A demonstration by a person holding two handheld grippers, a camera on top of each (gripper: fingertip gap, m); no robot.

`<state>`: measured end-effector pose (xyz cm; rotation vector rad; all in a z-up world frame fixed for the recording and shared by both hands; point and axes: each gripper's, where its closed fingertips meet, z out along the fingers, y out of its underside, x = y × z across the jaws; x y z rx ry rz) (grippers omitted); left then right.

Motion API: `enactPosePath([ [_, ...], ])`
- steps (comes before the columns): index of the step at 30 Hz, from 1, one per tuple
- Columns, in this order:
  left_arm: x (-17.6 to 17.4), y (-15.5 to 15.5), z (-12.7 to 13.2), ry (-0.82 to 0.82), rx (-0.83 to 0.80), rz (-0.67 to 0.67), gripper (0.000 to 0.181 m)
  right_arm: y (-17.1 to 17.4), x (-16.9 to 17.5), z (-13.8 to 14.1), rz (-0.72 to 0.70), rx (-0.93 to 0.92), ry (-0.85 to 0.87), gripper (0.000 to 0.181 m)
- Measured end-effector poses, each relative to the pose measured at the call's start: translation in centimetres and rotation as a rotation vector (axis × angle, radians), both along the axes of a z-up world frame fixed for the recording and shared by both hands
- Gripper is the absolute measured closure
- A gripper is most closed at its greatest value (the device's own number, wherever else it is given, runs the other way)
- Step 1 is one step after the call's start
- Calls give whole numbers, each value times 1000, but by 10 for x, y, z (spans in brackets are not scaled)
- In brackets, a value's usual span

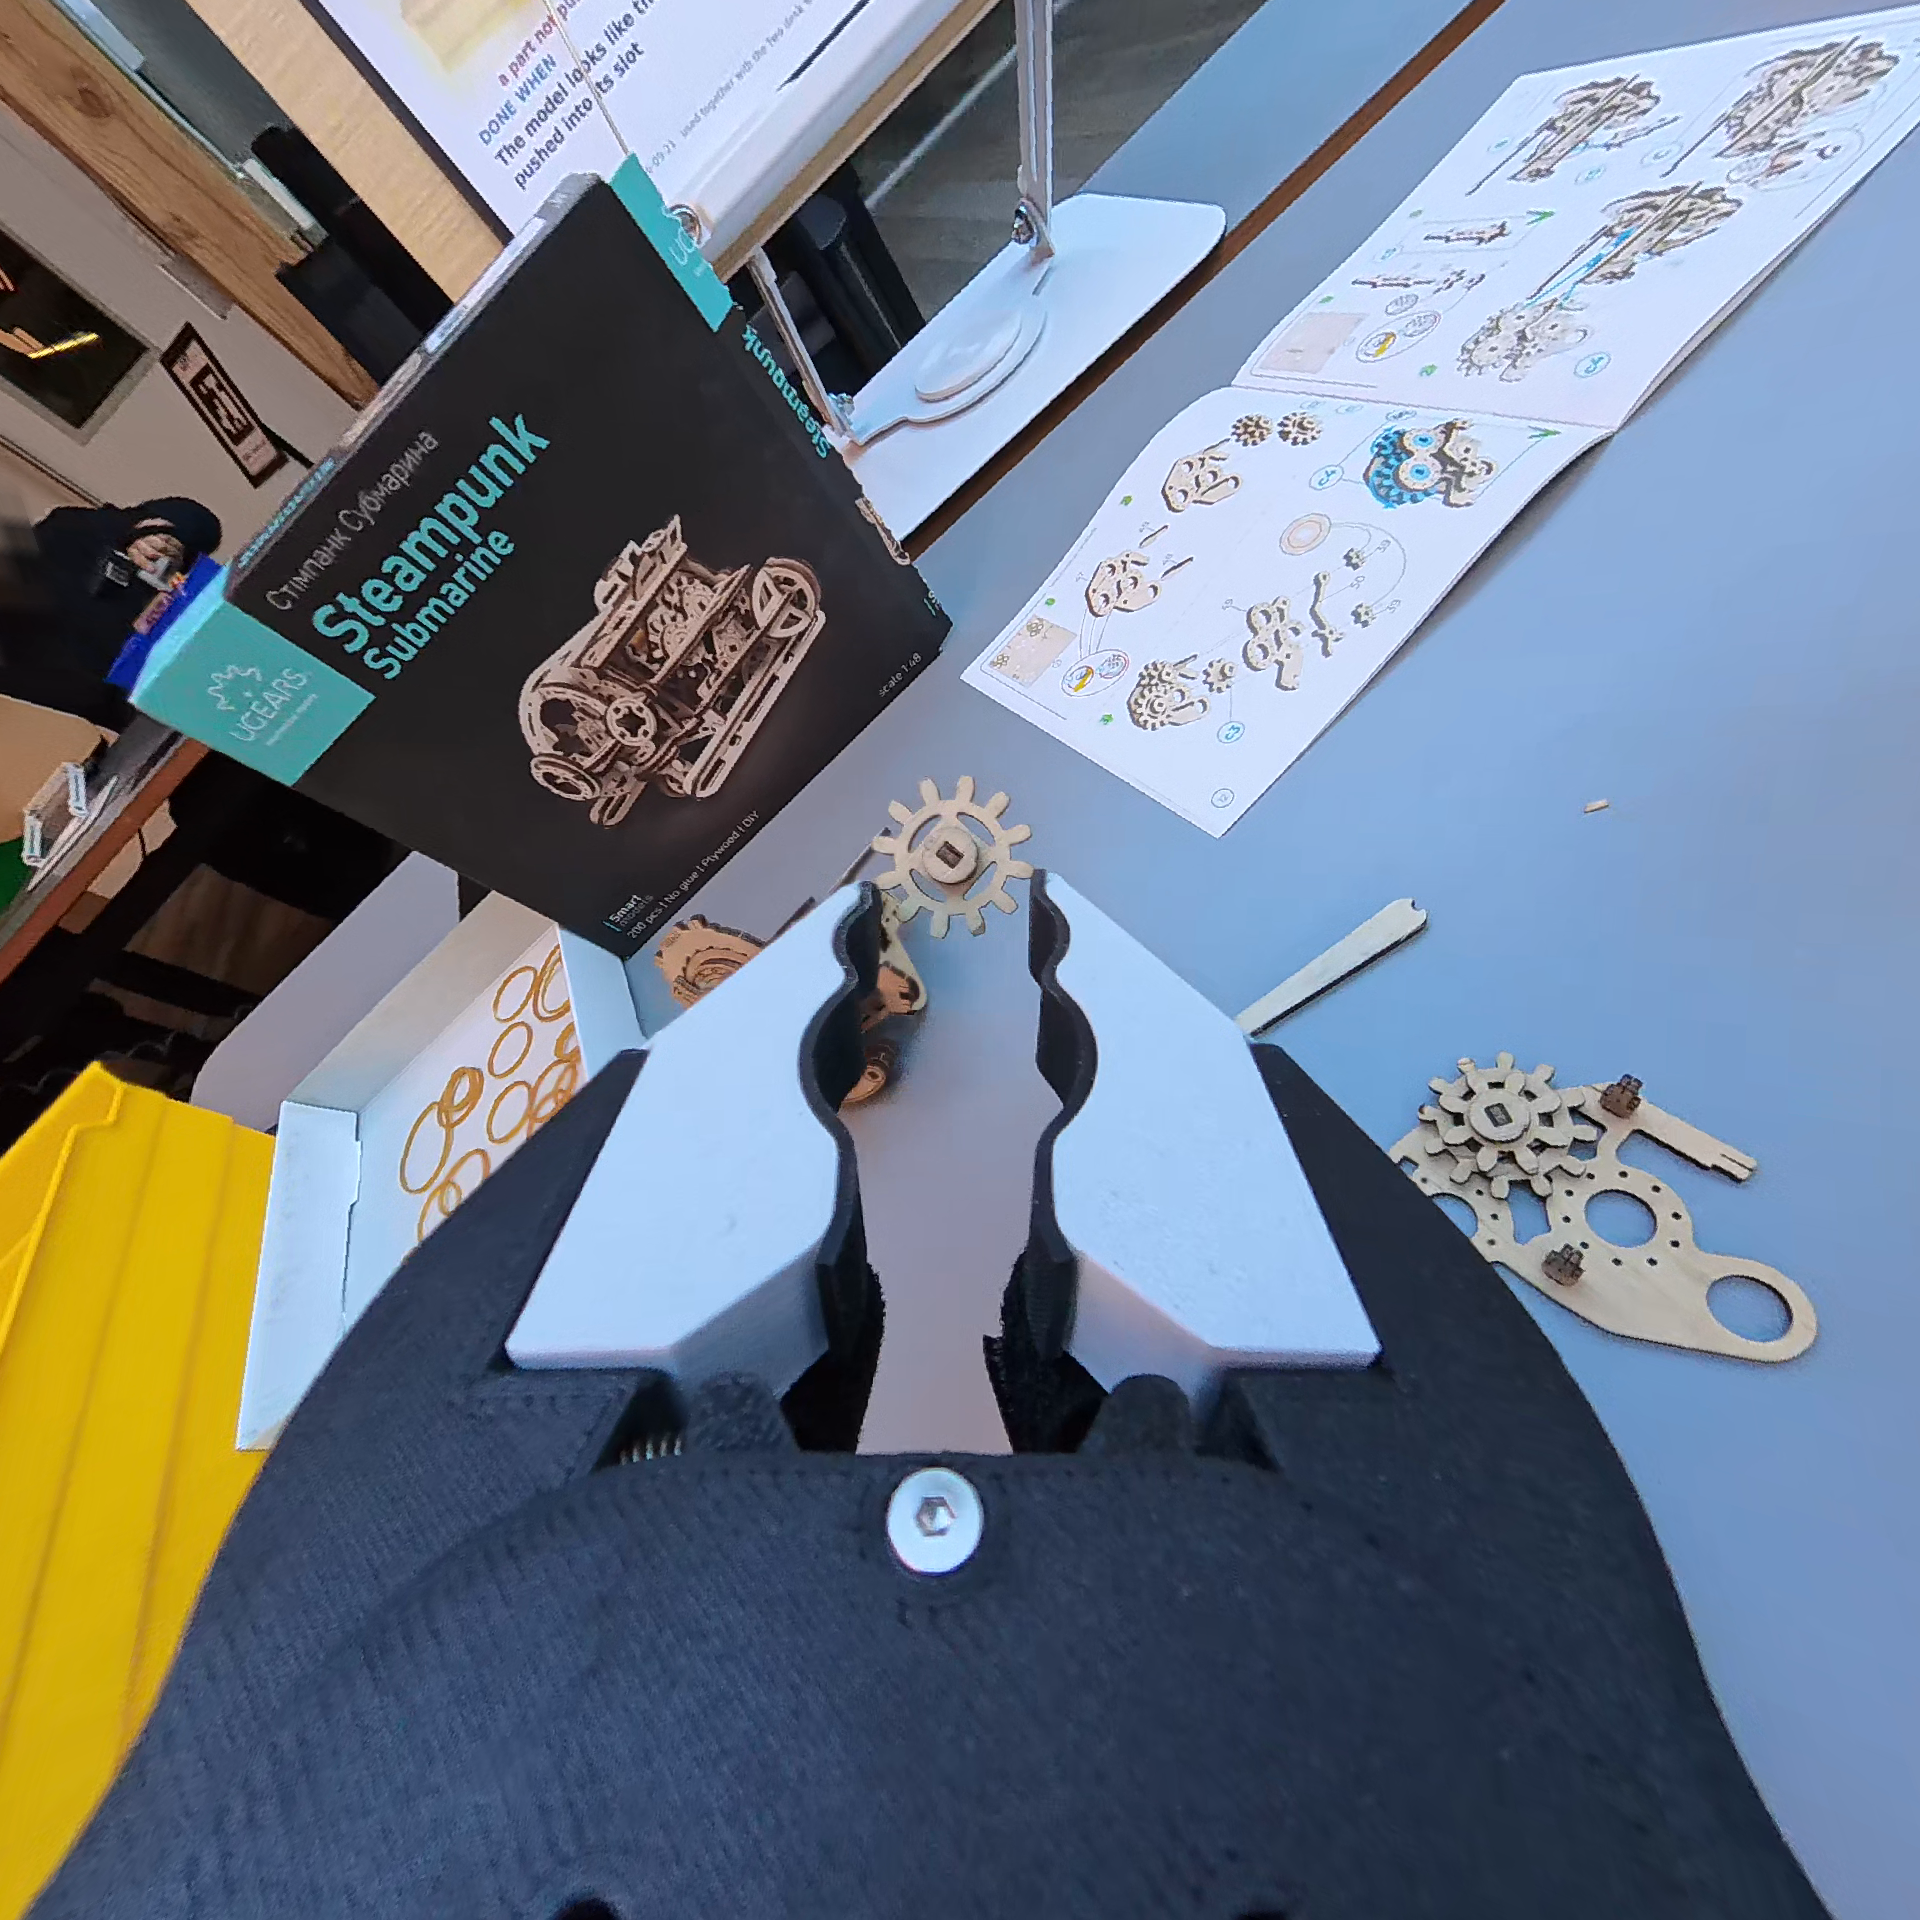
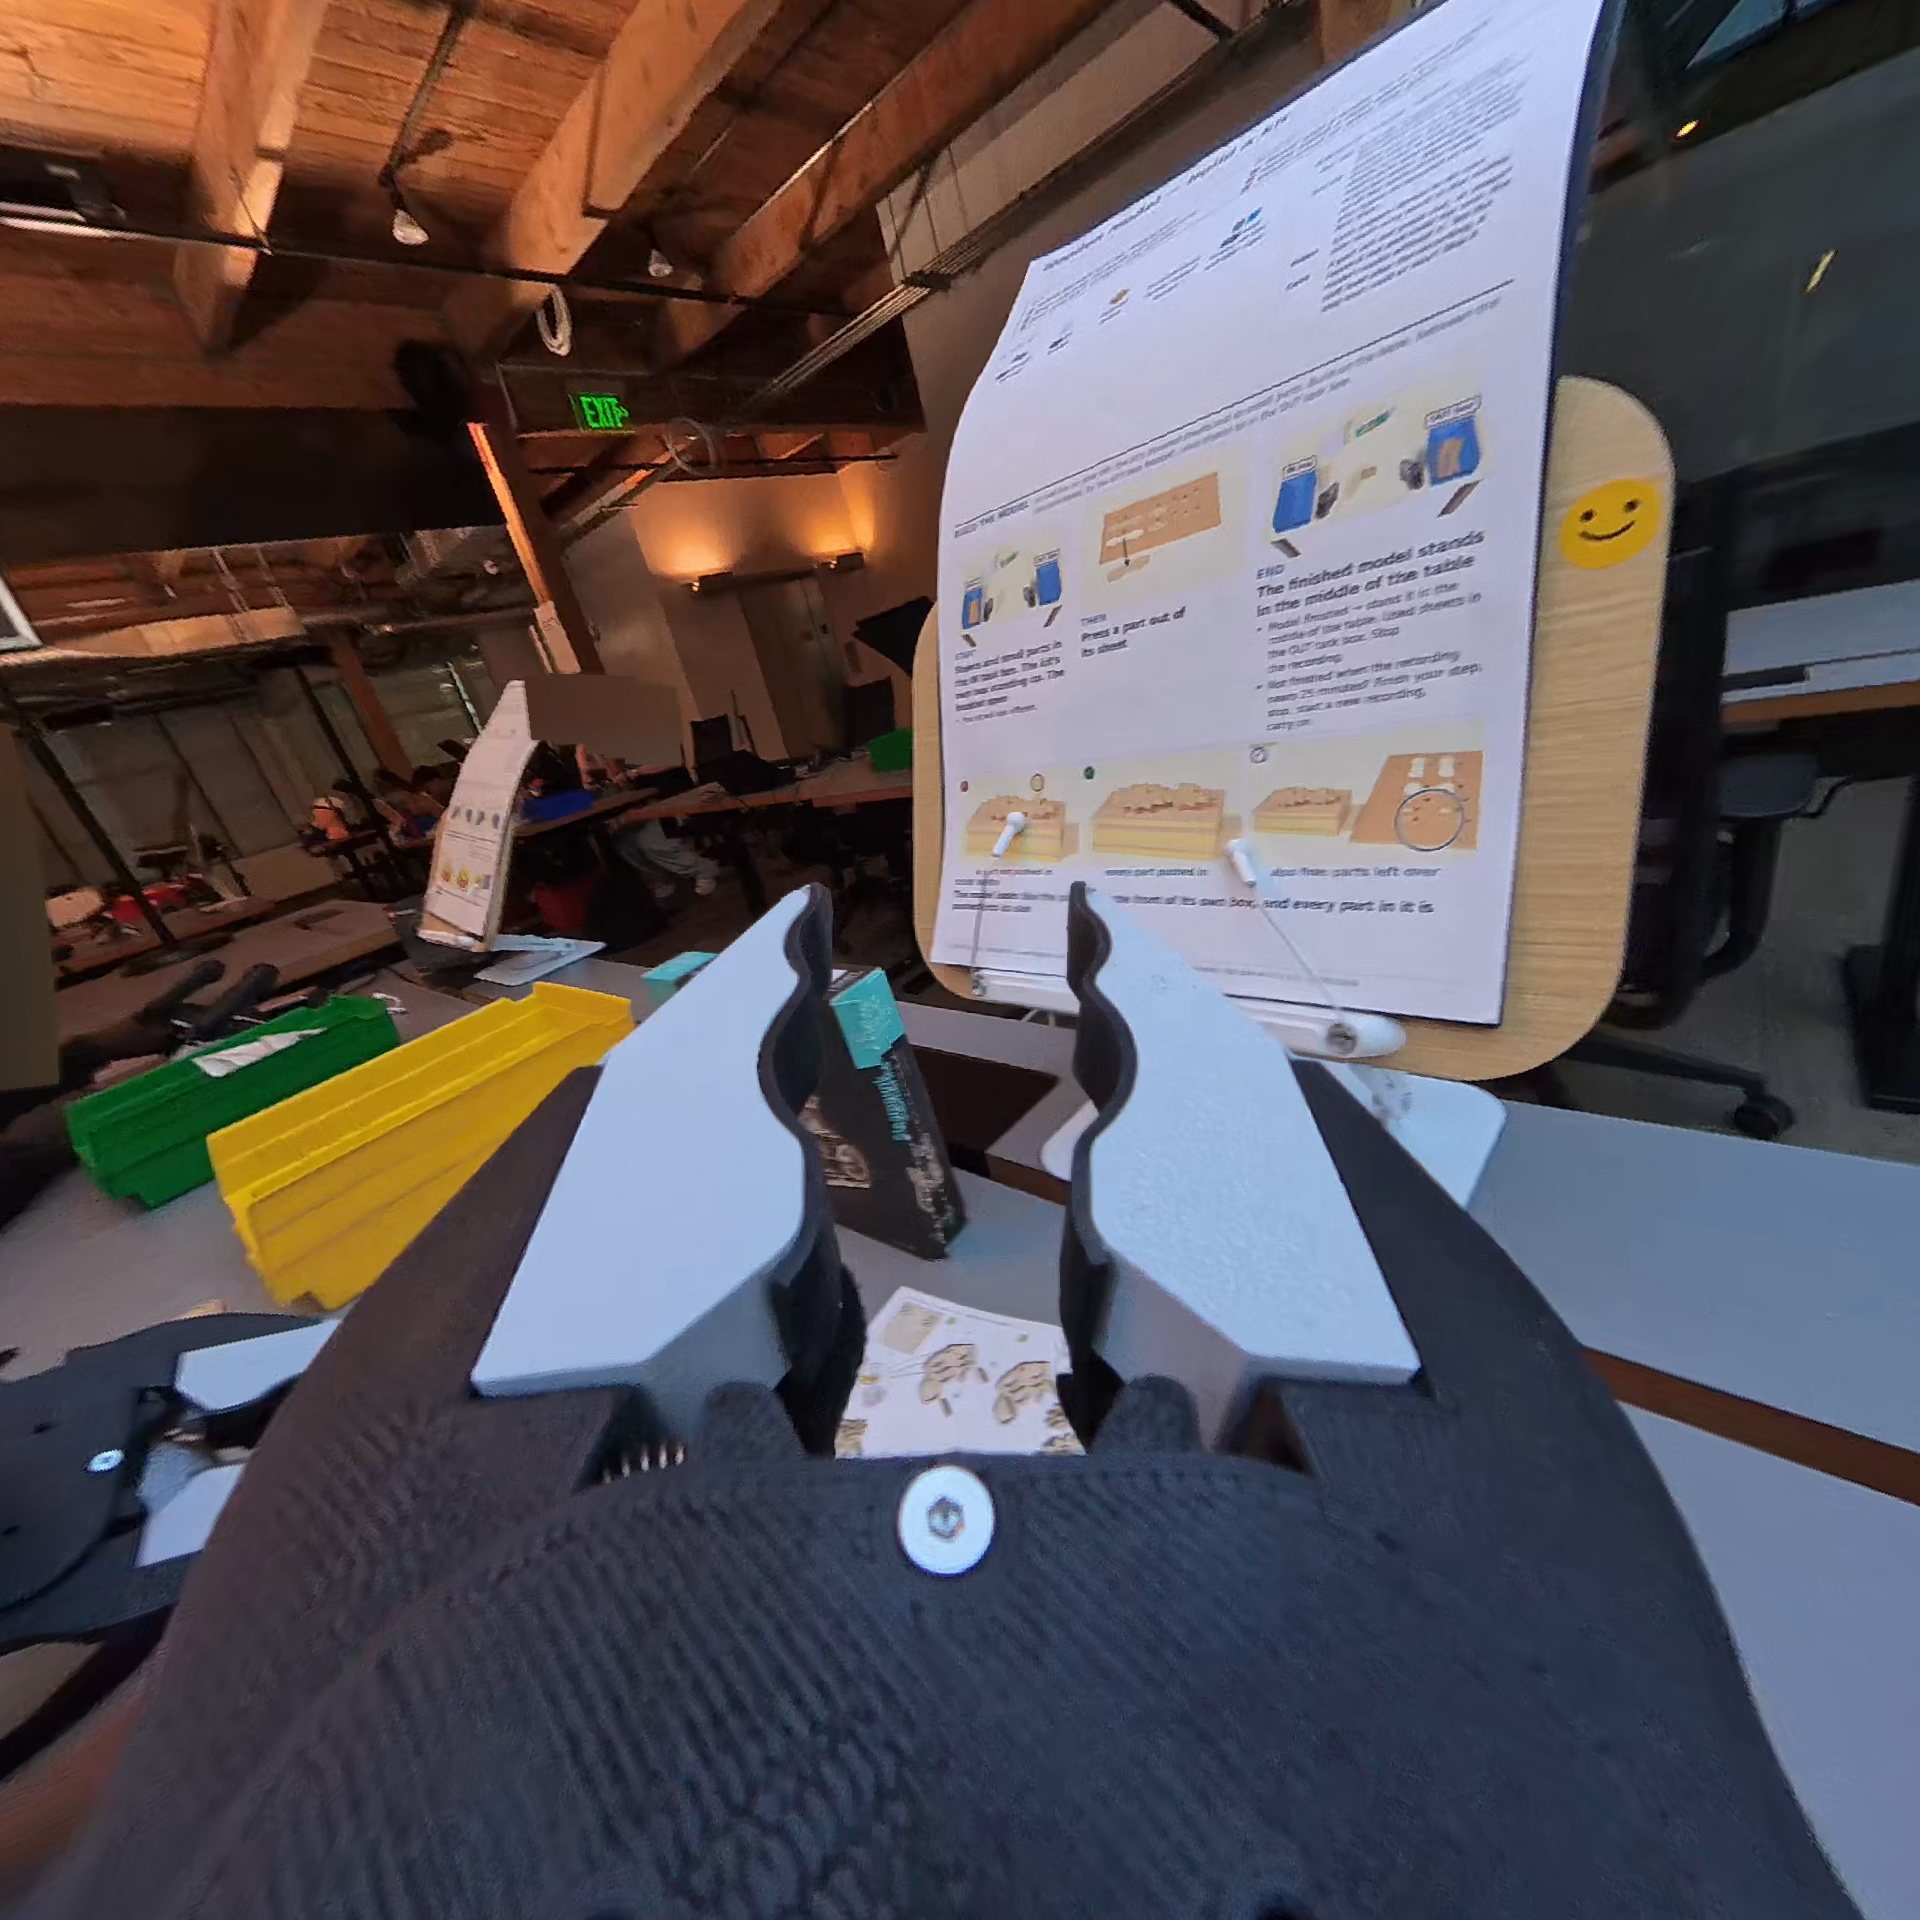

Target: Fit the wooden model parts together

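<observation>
Lying flat on the grey worktop [image 1: 1714, 727], a wooden gear [image 1: 951, 854] sits just past the fingertips of the left tongs [image 1: 951, 894], whose jaws stand apart with nothing between them. A second wooden piece [image 1: 894, 982] shows partly behind the left finger, near the gear; what it is cannot be told. To the right, well apart from the gear, lies a flat wooden plate [image 1: 1631, 1236] with round holes and a gear mounted on one end. Between that plate and the tongs a thin wooden stick [image 1: 1335, 961] rests on the worktop. Farther back an open instruction booklet [image 1: 1455, 416] lies flat, and the black kit box [image 1: 561, 582] stands upright to the left. Beside the box an open white carton [image 1: 322, 1174] holds a sheet with rings cut in it, and a yellow bin [image 1: 94, 1351] sits at the left edge.

The right tongs [image 2: 945, 914] are raised off the worktop, jaws apart and holding nothing, pointing toward a printed sheet [image 2: 1247, 582] on a wooden stand [image 2: 1600, 790]. A green bin [image 2: 218, 1091] lies beyond the yellow bin in that view
</observation>
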<state>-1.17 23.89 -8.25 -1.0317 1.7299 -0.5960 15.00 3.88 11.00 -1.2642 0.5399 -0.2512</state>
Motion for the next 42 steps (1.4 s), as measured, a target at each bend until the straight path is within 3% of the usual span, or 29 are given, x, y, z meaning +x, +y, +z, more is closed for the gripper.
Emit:
enactPosePath([
  [3, 1, -5, -4, 9, 14, -10, 154, -3, 11, -5, -44, -62, -36, 132],
  [8, 2, -15, -7, 14, 19, -43, 154, 23, 3, -29, 73, -248, -52, 127],
  [19, 3, -29, -21, 65, 14, -98, 154, 45, -1, -61, 187, -408, -95, 135],
  [22, 3, -29, -22, 68, 11, -98, 154, 60, -26, -69, 323, -449, -188, 148],
  [27, 4, -33, -24, 75, 42, -111, 154, 93, -98, -106, 683, -496, -283, 156],
  [31, 3, -45, -25, 72, 52, -145, 154, 113, -128, -148, 821, -556, -152, 159],
  [34, 2, -50, -25, 66, 85, -157, 154, 115, -123, -167, 815, -637, -131, 160],
  [38, 1, -54, -21, 49, 73, -175, 154, 103, -96, -140, 707, -612, -228, 160],
  [42, -6, -75, 7, -18, -261, -318, 154, 90, -78, -114, 681, -503, -172, 160],
])
